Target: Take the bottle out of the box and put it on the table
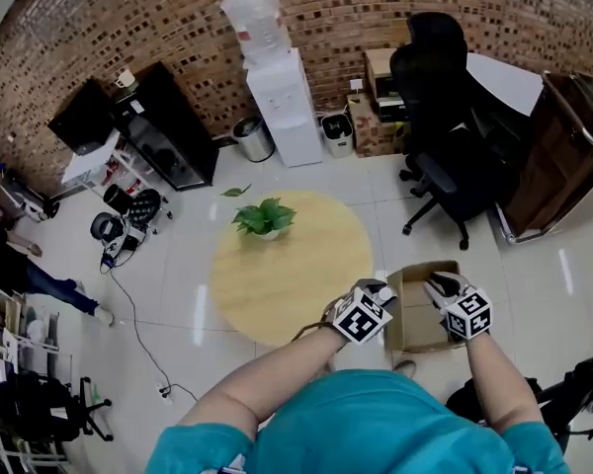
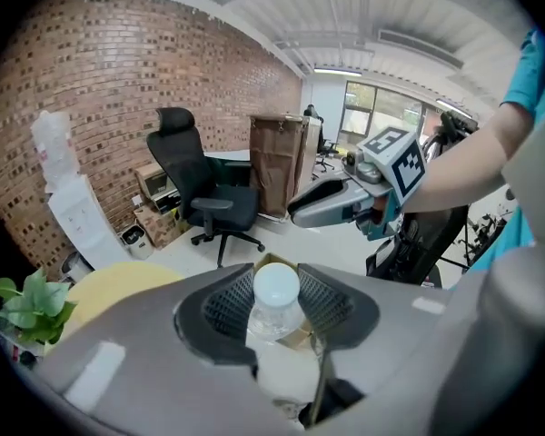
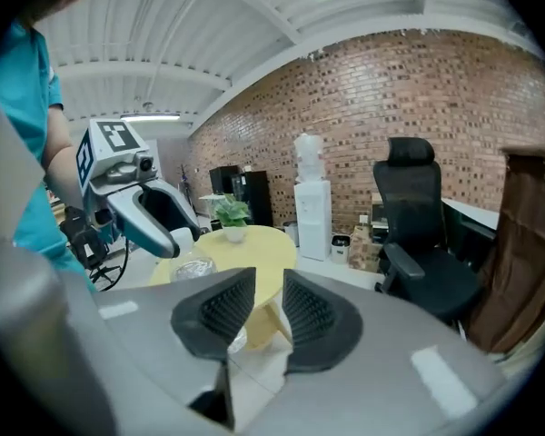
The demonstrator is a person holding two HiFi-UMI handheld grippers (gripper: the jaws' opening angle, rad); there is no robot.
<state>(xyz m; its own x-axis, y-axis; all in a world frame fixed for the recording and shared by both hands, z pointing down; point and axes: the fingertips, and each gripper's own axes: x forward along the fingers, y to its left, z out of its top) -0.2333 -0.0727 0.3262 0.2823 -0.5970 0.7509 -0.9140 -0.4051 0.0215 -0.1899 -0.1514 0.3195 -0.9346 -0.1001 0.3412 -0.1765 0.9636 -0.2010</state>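
A clear plastic bottle point(image 2: 274, 309) with a white cap point(image 2: 277, 286) stands between the jaws of my left gripper point(image 2: 277, 300), which is shut on its neck. In the head view my left gripper point(image 1: 379, 287) is up in the air, between the round yellow table point(image 1: 287, 275) and the open cardboard box point(image 1: 420, 322) on the floor. The right gripper view shows the bottle point(image 3: 193, 269) hanging under the left gripper point(image 3: 159, 239). My right gripper point(image 3: 268, 309) is open by a narrow gap with nothing in it. It hovers over the box point(image 1: 441, 284).
A potted plant point(image 1: 264, 217) sits on the far side of the table. A black office chair point(image 1: 445, 156), a brown cabinet point(image 1: 558, 146), a water dispenser point(image 1: 277, 87) and a bin point(image 1: 252, 138) stand along the brick wall. Cables and gear lie at left.
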